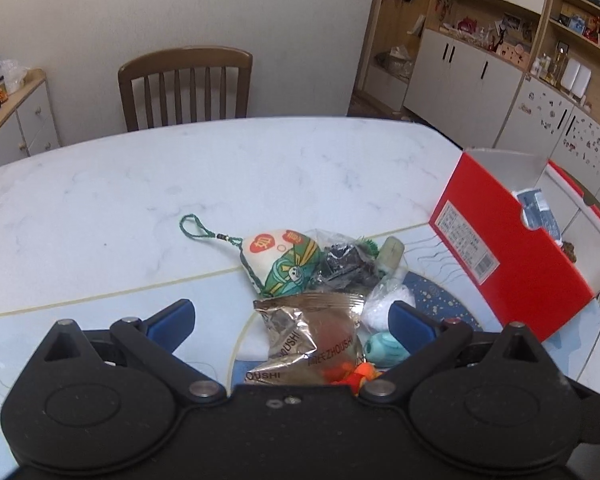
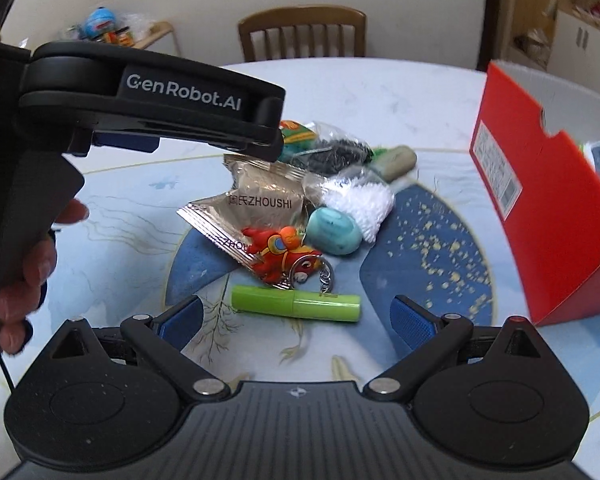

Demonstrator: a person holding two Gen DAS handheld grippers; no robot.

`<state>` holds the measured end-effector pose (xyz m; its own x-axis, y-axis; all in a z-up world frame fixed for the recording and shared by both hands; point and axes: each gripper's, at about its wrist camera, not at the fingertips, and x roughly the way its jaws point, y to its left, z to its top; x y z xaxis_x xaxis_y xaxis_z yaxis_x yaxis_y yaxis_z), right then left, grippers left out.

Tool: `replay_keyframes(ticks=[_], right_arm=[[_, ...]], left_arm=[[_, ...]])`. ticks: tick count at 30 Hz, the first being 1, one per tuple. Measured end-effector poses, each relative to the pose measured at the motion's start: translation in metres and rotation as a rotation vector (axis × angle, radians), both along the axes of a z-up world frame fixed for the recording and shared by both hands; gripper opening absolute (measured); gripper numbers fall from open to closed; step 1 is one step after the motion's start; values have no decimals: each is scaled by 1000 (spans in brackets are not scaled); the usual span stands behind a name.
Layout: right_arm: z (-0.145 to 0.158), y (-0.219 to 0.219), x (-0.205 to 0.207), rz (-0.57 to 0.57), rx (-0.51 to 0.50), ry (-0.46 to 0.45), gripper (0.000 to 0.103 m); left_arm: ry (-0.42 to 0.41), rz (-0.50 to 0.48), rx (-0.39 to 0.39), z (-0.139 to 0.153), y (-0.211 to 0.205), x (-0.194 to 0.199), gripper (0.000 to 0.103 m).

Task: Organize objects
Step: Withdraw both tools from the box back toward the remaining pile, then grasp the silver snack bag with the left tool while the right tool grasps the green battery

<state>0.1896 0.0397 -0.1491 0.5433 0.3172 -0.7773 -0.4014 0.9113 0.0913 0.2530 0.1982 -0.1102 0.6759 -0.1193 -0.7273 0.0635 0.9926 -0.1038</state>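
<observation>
A pile lies on the patterned table [image 1: 100,208]. It holds a silver-brown snack packet [image 1: 312,332], an embroidered sachet [image 1: 284,260] on a green cord, a bagged black item [image 1: 344,264], a white fluffy piece [image 1: 384,300], a teal egg [image 1: 384,348] and a red figure keychain [image 2: 280,256]. My left gripper [image 1: 292,324] is open, hovering over the packet, which shows between its blue pads. My right gripper [image 2: 296,322] is open too. A lime green marker [image 2: 296,303] lies crosswise just beyond its fingertips. An open red box [image 2: 540,208] stands to the right.
A wooden chair [image 1: 184,88] stands at the table's far side. A low cabinet [image 1: 16,120] is at the left and wall shelves [image 1: 500,40] at the right. A hand [image 2: 28,264] holds the left gripper's handle. The red box holds dark items [image 1: 540,216].
</observation>
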Motion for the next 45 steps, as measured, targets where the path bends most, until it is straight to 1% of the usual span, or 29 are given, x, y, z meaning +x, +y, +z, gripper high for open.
replay_keyframes(ticks=[5, 8, 10, 14, 16, 18, 20, 22, 24, 26, 29, 32, 37, 42, 45], right_arm=[[-10, 7, 6, -34, -44, 12, 101], [-12, 11, 7, -32, -48, 13, 101], [-12, 13, 7, -29, -62, 9, 100], [-15, 12, 8, -44, -72, 26, 100], [-15, 12, 9, -46, -69, 32, 100], [-15, 13, 9, -45, -67, 31, 99], [-15, 15, 8, -34, -66, 32, 96], [-16, 18, 7, -20, -72, 33, 95], [-16, 20, 6, -14, -75, 32, 93], [-17, 21, 6, -13, -81, 32, 88], [-16, 24, 4, -16, -95, 23, 82], [-14, 23, 2, -20, -93, 27, 82], [-11, 19, 0, -21, -78, 30, 81], [-3, 13, -1, -4, -52, 27, 81], [7, 6, -5, 19, -33, 13, 81]], left_arm=[[39, -22, 0, -13, -2, 9, 101], [56, -46, 3, -21, -5, 12, 97], [72, -49, -11, -25, -4, 15, 92], [107, -31, -66, -33, 2, 19, 84], [124, -24, -89, -36, 5, 21, 78], [127, -22, -107, -37, 7, 22, 78], [131, -23, -117, -38, 8, 23, 76], [141, -21, -123, -40, 8, 25, 67], [148, -17, -132, -41, 9, 26, 65], [150, -14, -141, -42, 10, 26, 62], [146, -20, -147, -41, 8, 26, 54], [140, -20, -135, -40, 6, 25, 50], [139, -13, -137, -38, 6, 22, 43], [142, 1, -146, -35, 9, 15, 40], [149, 14, -153, -32, 13, 9, 39]])
